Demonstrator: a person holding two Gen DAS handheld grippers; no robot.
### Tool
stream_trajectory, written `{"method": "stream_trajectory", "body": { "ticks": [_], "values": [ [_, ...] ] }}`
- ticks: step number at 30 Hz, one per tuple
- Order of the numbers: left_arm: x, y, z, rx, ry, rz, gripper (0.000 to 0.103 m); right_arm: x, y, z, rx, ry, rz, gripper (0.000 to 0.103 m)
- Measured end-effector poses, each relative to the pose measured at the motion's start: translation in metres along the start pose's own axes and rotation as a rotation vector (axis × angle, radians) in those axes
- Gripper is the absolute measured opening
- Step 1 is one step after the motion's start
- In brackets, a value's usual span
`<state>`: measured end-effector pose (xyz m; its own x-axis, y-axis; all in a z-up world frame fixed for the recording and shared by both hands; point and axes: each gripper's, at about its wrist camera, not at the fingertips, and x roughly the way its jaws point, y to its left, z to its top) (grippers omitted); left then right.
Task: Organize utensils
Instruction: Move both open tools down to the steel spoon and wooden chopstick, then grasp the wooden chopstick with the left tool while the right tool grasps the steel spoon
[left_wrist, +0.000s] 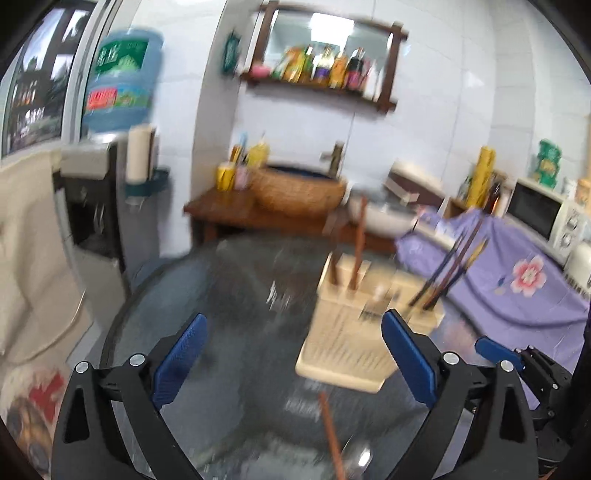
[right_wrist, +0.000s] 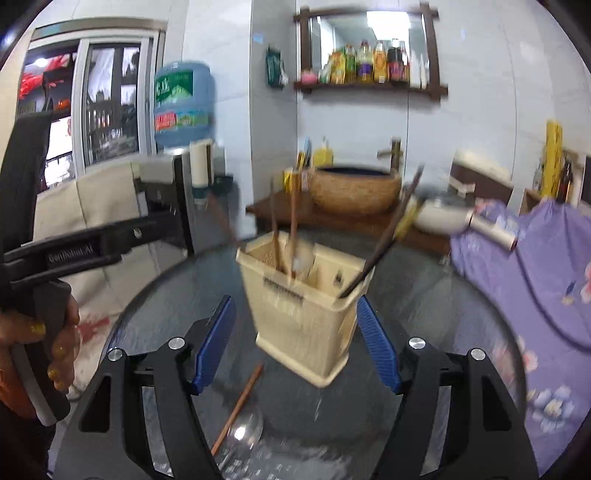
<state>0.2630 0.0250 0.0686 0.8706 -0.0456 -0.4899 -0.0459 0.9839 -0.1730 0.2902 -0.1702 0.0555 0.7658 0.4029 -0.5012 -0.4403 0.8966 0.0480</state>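
Observation:
A beige utensil holder (right_wrist: 306, 325) stands on the round glass table (right_wrist: 424, 295). Several dark chopsticks (right_wrist: 388, 236) lean out of it, and wooden-handled utensils (right_wrist: 291, 229) stand in its other slots. A spoon with a wooden handle (right_wrist: 242, 398) lies on the glass in front of the holder. My right gripper (right_wrist: 295, 301) is open, with nothing between its blue pads, and the holder stands just beyond it. My left gripper (left_wrist: 293, 321) is open and empty, left of the holder (left_wrist: 347, 332) and above the spoon (left_wrist: 330, 424). A hand (right_wrist: 59, 343) holds the left gripper's black body.
A purple flowered cloth (right_wrist: 535, 277) covers furniture to the right of the table. A wooden stand with a woven basin (right_wrist: 354, 192) is behind it. A water dispenser with a blue bottle (right_wrist: 183, 107) stands at the left. A microwave (left_wrist: 535, 214) sits at the far right.

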Motion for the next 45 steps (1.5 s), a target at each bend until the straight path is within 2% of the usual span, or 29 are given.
{"method": "stream_trajectory", "body": {
  "ticks": [4,5,8,13,20,27,32,36,42,45],
  "values": [
    [0.011,0.020,-0.043,-0.044,0.081,0.052,0.093,0.029,0.010,-0.046,0.066,0.159,0.000,0.068],
    [0.012,0.025,-0.053,-0.066,0.092,0.069,0.093,0.029,0.010,-0.046,0.066,0.159,0.000,0.068],
    [0.015,0.039,-0.075,-0.114,0.132,0.090,0.093,0.045,0.019,-0.070,0.120,0.230,0.011,0.068],
    [0.014,0.047,-0.091,-0.114,0.157,0.121,0.093,0.062,0.031,-0.093,0.153,0.280,-0.010,0.065],
    [0.014,0.055,-0.104,-0.122,0.185,0.126,0.093,0.081,0.032,-0.102,0.212,0.307,-0.040,0.059],
    [0.015,0.053,-0.107,-0.108,0.198,0.126,0.093,0.095,0.041,-0.098,0.232,0.318,-0.059,0.043],
    [0.017,0.053,-0.109,-0.107,0.205,0.123,0.093,0.096,0.042,-0.098,0.219,0.315,-0.068,0.035],
    [0.020,0.044,-0.110,-0.089,0.214,0.104,0.093,0.095,0.039,-0.098,0.217,0.313,-0.057,0.035],
    [0.030,0.021,-0.110,-0.031,0.249,0.029,0.092,0.078,0.020,-0.099,0.236,0.277,-0.038,0.035],
    [0.042,0.008,-0.111,-0.001,0.289,-0.009,0.082,0.067,0.006,-0.097,0.254,0.244,-0.034,0.035]
  ]
}}
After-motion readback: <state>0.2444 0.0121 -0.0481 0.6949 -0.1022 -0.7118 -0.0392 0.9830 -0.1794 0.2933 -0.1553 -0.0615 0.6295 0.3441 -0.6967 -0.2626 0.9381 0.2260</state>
